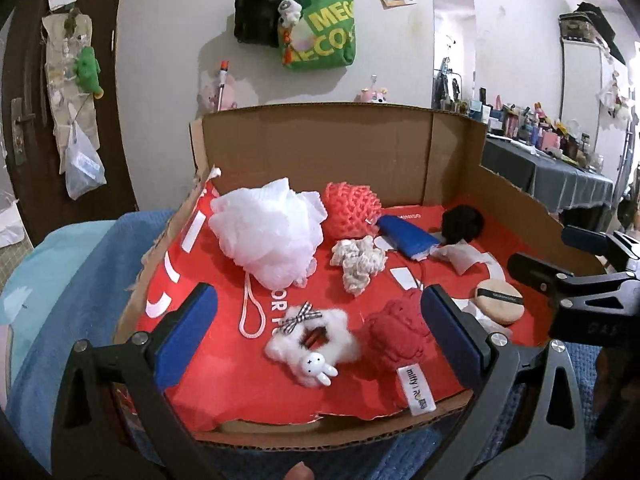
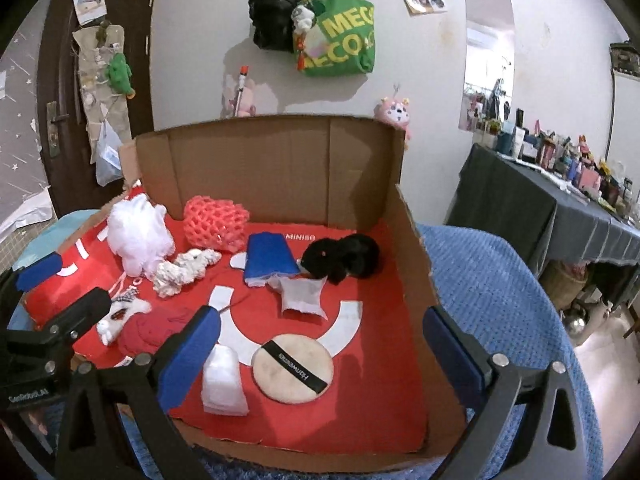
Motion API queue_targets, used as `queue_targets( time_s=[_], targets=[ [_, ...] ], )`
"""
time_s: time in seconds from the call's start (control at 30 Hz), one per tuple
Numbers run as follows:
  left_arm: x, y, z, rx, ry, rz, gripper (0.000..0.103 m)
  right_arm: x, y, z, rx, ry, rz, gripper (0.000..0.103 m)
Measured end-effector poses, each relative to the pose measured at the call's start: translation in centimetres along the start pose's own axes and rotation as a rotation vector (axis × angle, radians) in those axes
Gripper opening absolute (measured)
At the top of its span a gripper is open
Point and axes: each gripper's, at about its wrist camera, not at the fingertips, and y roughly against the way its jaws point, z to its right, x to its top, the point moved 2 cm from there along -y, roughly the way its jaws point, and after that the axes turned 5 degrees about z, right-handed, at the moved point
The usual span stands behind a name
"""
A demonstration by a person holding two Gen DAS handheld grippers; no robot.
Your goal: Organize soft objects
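Note:
A cardboard box point(image 1: 312, 148) lined with red paper holds several soft things. A white mesh bath puff point(image 1: 266, 236), a coral net sponge point(image 1: 352, 210), a cream scrunchie point(image 1: 358, 264), a blue cloth point(image 1: 406, 236) and a black scrunchie point(image 1: 462, 224) lie at the back. A fluffy white rabbit scrunchie point(image 1: 310, 340) and a red knit piece point(image 1: 394, 334) lie in front, between my left gripper's point(image 1: 320, 332) open fingers. My right gripper point(image 2: 322, 344) is open over a round powder puff point(image 2: 292, 368) and a white folded pad point(image 2: 224, 380).
The box sits on a blue blanket point(image 2: 500, 288). A crumpled white wrapper point(image 2: 302, 294) lies mid-box. Bags point(image 1: 320, 32) hang on the wall behind. A cluttered table with a dark cloth point(image 2: 540, 208) stands to the right. A brown door point(image 1: 52, 80) is at the left.

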Motion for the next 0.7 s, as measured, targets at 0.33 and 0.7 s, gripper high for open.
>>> queue_targets(
  time_s=[0.33, 0.7],
  targets=[
    [-0.3, -0.4, 0.0, 0.021, -0.001, -0.027, 0.103, -0.8, -0.1, -0.8, 0.002, -0.007, 0.002, 0.103],
    [-0.3, -1.0, -1.1, 0.028, 0.033, -0.056, 0.103, -1.0, 0.2, -0.8, -0.012, 0.002, 0.016, 0.103]
  ],
)
